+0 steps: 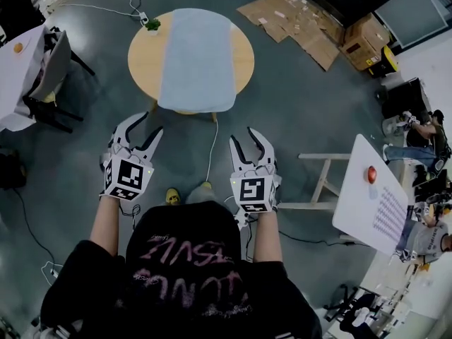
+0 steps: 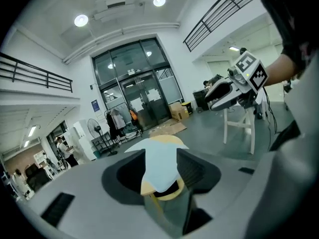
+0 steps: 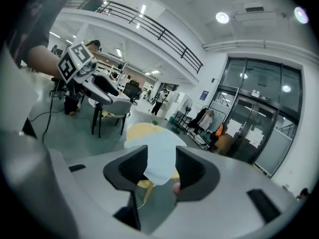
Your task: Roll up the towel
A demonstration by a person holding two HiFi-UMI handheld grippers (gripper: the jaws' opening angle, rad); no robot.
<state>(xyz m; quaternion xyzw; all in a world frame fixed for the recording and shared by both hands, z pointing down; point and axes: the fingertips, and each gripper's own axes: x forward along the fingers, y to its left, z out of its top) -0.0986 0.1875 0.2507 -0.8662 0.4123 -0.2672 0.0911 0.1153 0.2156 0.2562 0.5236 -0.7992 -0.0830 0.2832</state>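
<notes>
Gaping empty, left tongs and right tongs face one towel and, seemingly, one plant.

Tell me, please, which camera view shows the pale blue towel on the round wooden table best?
The head view: the whole pale blue towel lies flat across the round wooden table, its near end hanging over the edge. The left gripper view and the right gripper view show it low, foreshortened and partly hidden.
</notes>
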